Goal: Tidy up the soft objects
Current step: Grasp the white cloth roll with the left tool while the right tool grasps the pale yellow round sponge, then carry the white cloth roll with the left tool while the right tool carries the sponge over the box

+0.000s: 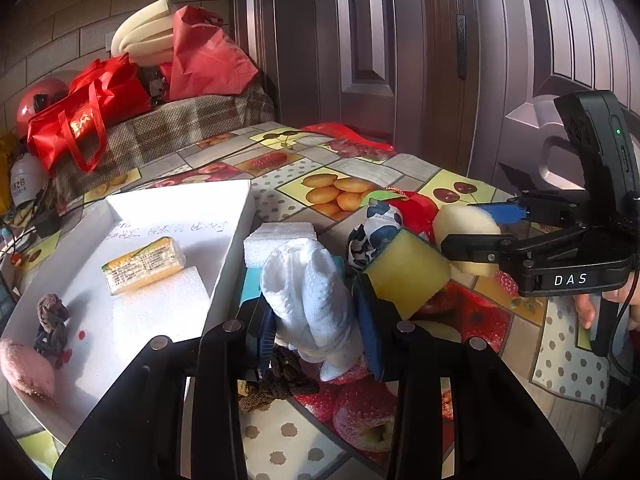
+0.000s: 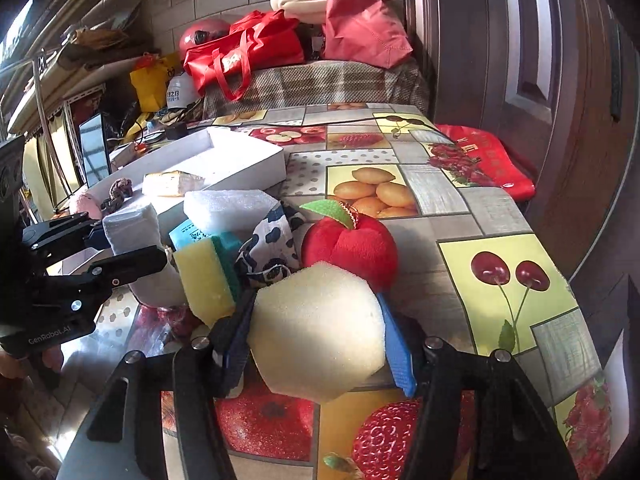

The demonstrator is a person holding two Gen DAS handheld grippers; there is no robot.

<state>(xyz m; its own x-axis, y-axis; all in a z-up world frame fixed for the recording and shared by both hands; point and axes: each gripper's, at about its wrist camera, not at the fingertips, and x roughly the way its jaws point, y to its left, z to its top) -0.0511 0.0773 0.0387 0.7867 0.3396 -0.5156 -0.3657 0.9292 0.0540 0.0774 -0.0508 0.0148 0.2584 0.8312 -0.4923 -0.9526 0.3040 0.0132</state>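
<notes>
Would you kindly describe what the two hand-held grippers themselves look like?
Both are black, angular linkage frames with silver pivot bolts and blue finger pads. The right hand-held gripper bears white "DAS" lettering, a small green light and a black cable. The left hand-held gripper carries grey "GenRobot.AI" lettering.

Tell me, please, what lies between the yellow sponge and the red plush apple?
A cow-print cloth lies between the yellow sponge and the red plush apple, clearest in the right wrist view.

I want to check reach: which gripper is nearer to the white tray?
Left. The left gripper, shut on a white sock, is right beside the tray; the right gripper holds a sponge farther away.
</notes>
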